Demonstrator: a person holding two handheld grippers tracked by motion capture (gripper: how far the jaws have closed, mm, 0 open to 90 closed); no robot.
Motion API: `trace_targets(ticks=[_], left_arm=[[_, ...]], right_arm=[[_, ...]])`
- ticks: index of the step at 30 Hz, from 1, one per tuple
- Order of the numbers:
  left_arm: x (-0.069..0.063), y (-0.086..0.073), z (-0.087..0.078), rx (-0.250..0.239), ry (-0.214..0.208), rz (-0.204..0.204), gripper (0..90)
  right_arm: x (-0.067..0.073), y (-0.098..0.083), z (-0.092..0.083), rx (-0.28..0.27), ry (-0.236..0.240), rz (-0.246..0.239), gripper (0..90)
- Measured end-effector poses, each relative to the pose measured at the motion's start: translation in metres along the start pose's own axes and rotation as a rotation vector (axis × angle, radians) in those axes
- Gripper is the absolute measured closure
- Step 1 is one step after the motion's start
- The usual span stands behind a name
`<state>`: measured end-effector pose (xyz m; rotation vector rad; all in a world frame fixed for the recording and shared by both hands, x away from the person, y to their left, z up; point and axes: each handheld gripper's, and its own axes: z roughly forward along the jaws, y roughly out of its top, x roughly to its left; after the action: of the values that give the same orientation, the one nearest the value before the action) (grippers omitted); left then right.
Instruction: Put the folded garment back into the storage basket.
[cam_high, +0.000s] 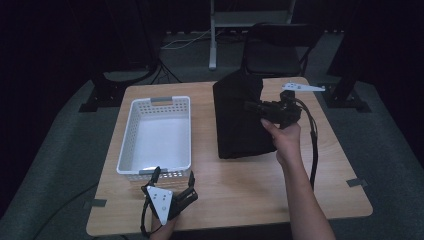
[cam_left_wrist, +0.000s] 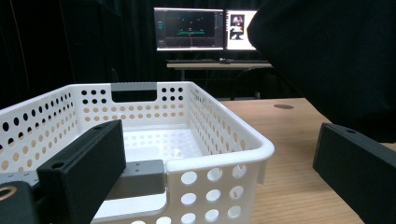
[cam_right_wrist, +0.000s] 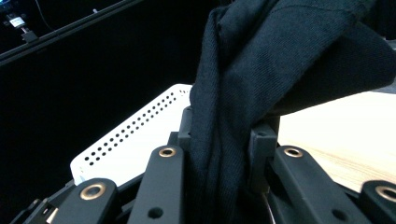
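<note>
At the left of the high view the left gripper (cam_high: 173, 176) rests at the near edge of the table (cam_high: 240, 200), its jaws spread wide with nothing between them, pointing at the near short wall of the white basket (cam_high: 128, 137); in the left gripper view that wall with its grey handle sits just ahead of the two black jaws. The basket lies with its long axis running from the near edge toward the far edge, and its inside looks bare. To the right of it, apart from its right wall, hangs the black cloth (cam_high: 240, 117): the right gripper (cam_high: 252, 106) has it pinched by a bunched fold, and the right gripper view shows the fabric (cam_right_wrist: 224, 121) squeezed between the closed jaws, with the basket's perforated wall (cam_right_wrist: 135, 135) beyond and to the left. The cloth droops from the grip with its lower edge apparently touching the tabletop, so it is lifted but not clear. The relation that matters is this: the basket lies to the left of the cloth, across a strip of bare wood, and the right hand (cam_high: 285, 137) is the one carrying the load, while the left gripper is nearer the basket but idle. Judging by this, the cloth must travel leftward and rise enough for its hanging bulk to pass over the right wall before going down inside
</note>
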<state>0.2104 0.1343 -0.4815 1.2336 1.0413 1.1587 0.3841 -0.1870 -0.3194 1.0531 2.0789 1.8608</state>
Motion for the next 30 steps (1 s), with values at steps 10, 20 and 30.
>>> trace_targets(ticks=[10, 20, 30], left_arm=[[0.0, 0.0, 0.0, 0.001, -0.001, 0.001, 3.7], [0.0, 0.0, 0.0, 0.001, -0.01, 0.001, 3.7], [0.001, 0.0, 0.0, 0.001, -0.012, 0.001, 3.7]], right_arm=[[0.013, 0.007, 0.021, -0.013, 0.043, 0.008, 73.7], [0.028, 0.012, 0.041, -0.007, 0.085, -0.005, 73.7], [0.039, 0.017, 0.058, 0.0, 0.125, -0.006, 73.7]])
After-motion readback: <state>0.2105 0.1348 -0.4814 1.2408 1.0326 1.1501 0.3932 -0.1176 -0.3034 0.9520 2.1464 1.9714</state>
